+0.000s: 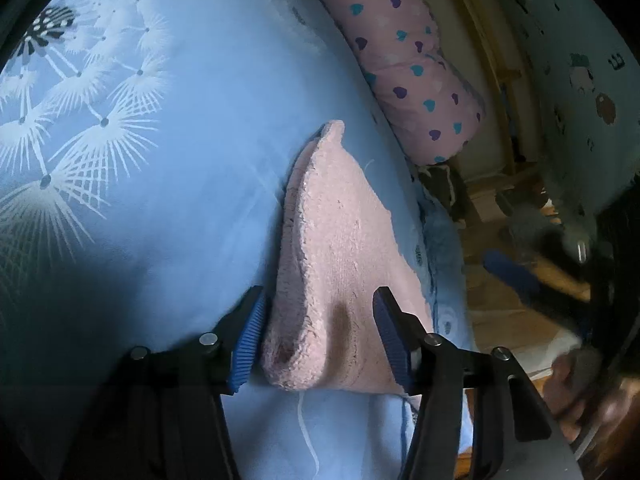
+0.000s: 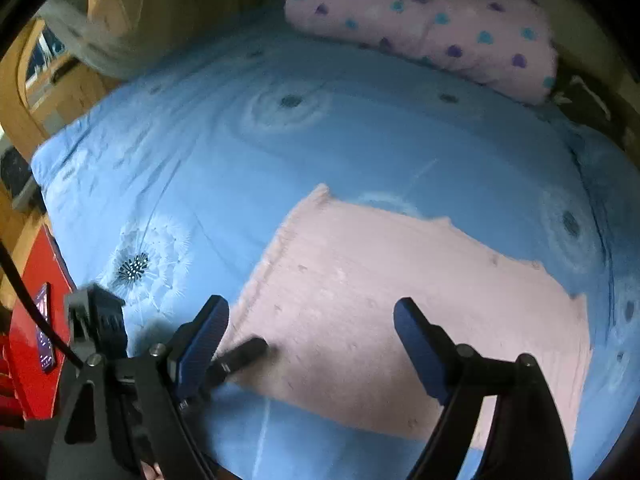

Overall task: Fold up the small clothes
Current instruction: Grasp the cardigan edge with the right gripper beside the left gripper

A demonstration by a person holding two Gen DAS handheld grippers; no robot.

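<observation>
- The pink cloth (image 2: pixel 400 312) looks fluffy and matt.
- The blue bedsheet (image 2: pixel 240 152) at 12 o'clock is smooth fabric.
- The gripper pads (image 1: pixel 250 332) are ribbed blue rubber.

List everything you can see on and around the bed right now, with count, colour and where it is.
pink cloth: one, pale pink, fuzzy, lying on the bedspread; one bunched corner sits between the left tongs.
bedspread: one, light blue with white dandelion print, covering the bed.
pillow: one, pink with teal and purple hearts, at the far edge of the bed.
phone: one, dark with lit screen, on a red surface left of the bed.
left tongs: one pair, black with blue pads, jaws part open around the cloth corner.
right tongs: one pair, black with blue pads, jaws wide open above the cloth.
</observation>
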